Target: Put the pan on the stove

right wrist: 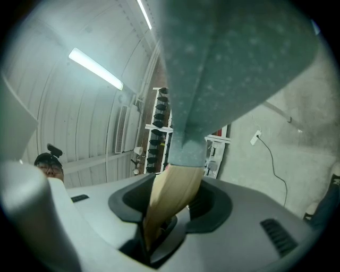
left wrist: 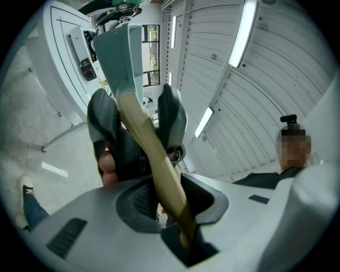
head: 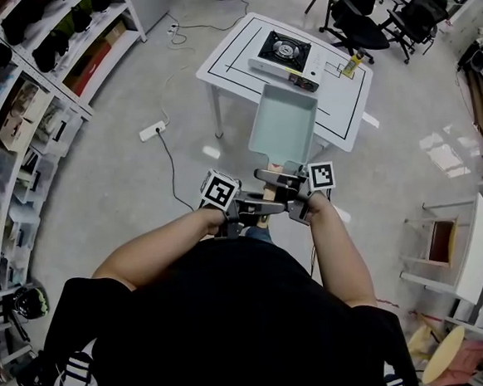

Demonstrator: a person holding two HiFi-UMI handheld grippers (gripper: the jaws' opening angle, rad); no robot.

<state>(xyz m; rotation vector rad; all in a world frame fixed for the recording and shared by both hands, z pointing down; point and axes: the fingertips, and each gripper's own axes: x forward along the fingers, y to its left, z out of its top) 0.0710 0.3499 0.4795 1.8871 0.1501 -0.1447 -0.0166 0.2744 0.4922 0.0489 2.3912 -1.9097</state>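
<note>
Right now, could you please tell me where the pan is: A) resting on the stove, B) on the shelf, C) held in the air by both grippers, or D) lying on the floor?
C: the left gripper and right gripper both clamp the pan by its wooden handle, short of the stove.

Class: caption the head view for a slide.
Held by left gripper and right gripper at its handle, the pan hangs short of the stove on the white table.

In the head view the table (head: 223, 60) is seen from steeply above, well ahead. Both gripper views are aimed closely along the pan (head: 284, 126), which is shared by all three.
</note>
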